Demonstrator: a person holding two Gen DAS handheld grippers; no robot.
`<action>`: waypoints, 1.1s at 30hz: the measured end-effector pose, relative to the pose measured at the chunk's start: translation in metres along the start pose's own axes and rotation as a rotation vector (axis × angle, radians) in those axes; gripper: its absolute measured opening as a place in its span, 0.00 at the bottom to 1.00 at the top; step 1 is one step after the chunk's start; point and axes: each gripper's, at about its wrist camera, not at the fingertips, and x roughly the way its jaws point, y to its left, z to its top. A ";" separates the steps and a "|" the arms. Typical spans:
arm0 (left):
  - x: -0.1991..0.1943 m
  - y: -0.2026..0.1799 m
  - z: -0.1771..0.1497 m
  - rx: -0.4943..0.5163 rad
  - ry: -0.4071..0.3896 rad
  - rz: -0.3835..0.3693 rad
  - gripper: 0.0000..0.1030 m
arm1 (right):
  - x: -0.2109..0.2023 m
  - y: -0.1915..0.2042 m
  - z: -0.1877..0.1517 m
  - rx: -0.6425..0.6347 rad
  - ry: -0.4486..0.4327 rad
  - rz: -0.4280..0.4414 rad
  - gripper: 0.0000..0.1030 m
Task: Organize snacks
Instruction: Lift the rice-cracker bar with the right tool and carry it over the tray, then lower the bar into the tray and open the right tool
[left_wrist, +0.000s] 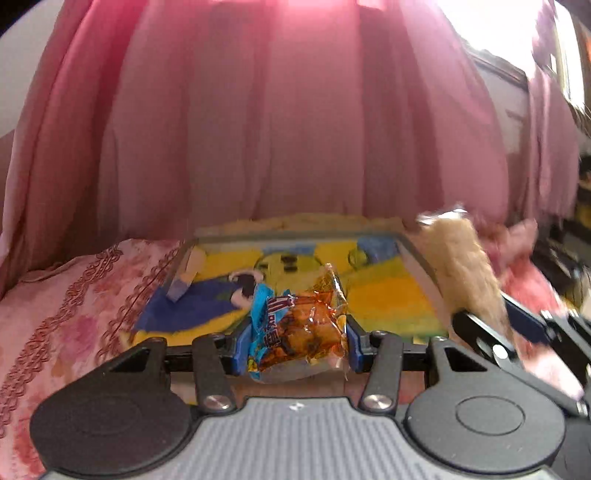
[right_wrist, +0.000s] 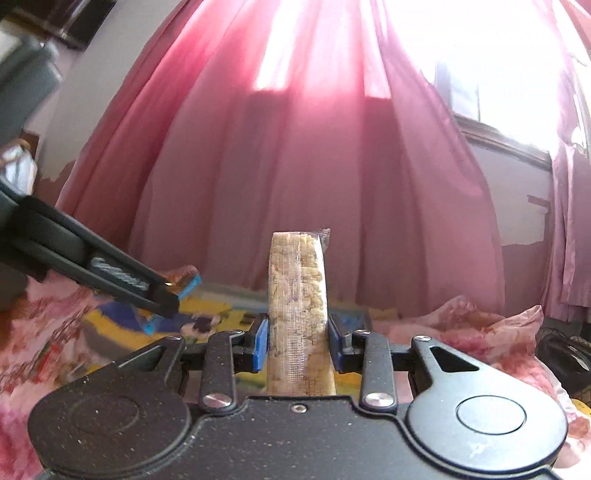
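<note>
Above the yellow-blue tray (left_wrist: 388, 295): left gripper (left_wrist: 297, 341) fingers clamp an orange snack packet (left_wrist: 306, 328); right gripper (right_wrist: 297, 341) fingers clamp a tan wafer bar (right_wrist: 299, 306).

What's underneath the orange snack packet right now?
The colourful tray lies beneath the orange snack packet, which the left tongs grip. The patch directly under it is covered.

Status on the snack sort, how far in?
Done: no snack visibly set in the yellow cartoon tray. In hand: left gripper shut on an orange-and-blue snack packet; right gripper shut on a tan wafer bar, both above the tray. Left: placing both.
</note>
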 end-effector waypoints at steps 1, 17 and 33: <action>0.006 -0.001 0.003 -0.017 -0.005 0.002 0.51 | 0.006 -0.003 0.001 0.011 -0.014 -0.005 0.33; 0.097 -0.003 0.014 -0.122 0.032 0.042 0.52 | 0.103 -0.037 -0.014 0.173 0.035 -0.020 0.33; 0.123 -0.005 -0.003 -0.129 0.123 0.062 0.53 | 0.135 -0.025 -0.033 0.167 0.179 0.042 0.33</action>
